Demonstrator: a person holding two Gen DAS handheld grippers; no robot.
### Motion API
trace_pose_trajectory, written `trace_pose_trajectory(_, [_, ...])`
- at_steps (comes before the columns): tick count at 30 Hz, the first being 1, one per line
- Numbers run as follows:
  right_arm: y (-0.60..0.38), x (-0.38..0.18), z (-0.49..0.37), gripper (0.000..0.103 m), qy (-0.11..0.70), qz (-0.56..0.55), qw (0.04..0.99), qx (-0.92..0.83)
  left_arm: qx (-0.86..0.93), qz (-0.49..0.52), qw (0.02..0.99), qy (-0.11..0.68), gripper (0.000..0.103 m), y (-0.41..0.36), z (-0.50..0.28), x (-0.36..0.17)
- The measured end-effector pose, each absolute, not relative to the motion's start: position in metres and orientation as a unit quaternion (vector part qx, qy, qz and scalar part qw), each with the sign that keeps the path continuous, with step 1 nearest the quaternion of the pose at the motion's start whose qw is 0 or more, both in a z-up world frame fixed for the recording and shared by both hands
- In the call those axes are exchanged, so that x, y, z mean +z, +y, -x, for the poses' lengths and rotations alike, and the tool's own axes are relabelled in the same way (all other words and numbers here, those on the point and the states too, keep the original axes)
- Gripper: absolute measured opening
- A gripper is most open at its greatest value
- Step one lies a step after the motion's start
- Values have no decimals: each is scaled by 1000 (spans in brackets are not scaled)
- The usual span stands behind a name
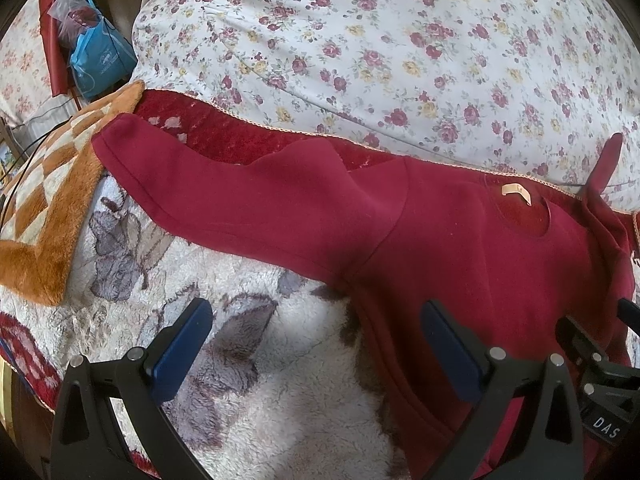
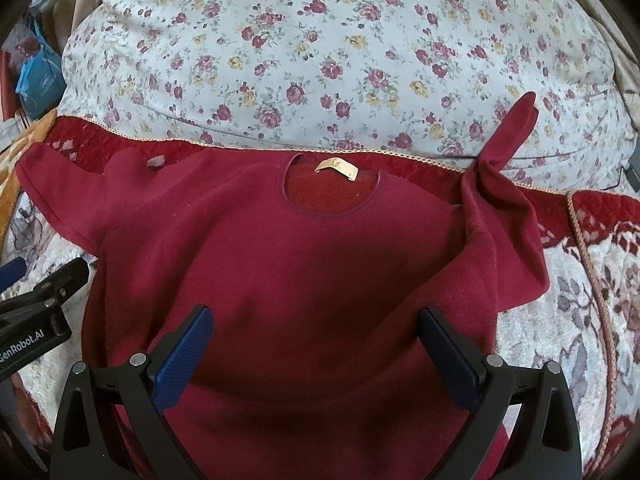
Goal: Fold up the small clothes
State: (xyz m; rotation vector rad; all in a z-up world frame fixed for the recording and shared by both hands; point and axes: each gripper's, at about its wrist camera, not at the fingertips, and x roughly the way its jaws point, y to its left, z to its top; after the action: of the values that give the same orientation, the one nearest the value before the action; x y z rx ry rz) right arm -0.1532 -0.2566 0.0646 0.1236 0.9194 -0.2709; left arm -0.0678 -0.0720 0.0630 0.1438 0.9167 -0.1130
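**Red sweater spread out on the bed, both grippers open**

From the left gripper's camera: the left gripper (image 1: 316,344) has its two blue fingers spread wide apart, holding nothing. One finger is over the fluffy white blanket (image 1: 248,380) with grey flowers. The other finger is over the side edge of the red sweater (image 1: 460,248). The sweater lies flat on the bed. One long sleeve (image 1: 224,188) stretches out to the left, and its end rests by an orange and white checked rug (image 1: 44,216). Behind the sweater is a big flowery quilt (image 1: 400,40). A blue bag (image 1: 100,56) sits far back on the left. A bit of the other gripper peeks in at the right edge.

From the right gripper's camera: the right gripper (image 2: 316,344) is wide open too, and nothing is between its fingers. It hangs over the lower middle of the sweater (image 2: 304,264). The round neck hole faces away, with a small tan label (image 2: 336,168) inside it. The other sleeve (image 2: 504,152) is bunched up and pokes up against the quilt (image 2: 320,40). The left gripper's black body shows at the left edge.
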Motion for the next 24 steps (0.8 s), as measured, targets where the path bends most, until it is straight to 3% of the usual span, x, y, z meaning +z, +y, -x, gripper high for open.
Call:
trace_pose_trajectory(13, [-254, 68, 153, 103, 440, -49, 888, -123, -48, -54, 892, 446, 103, -62, 62, 66])
trace_pose_trajectory(24, [-253, 78, 139, 103, 434, -81, 895, -58, 96, -17, 893, 440, 103, 34, -16, 85])
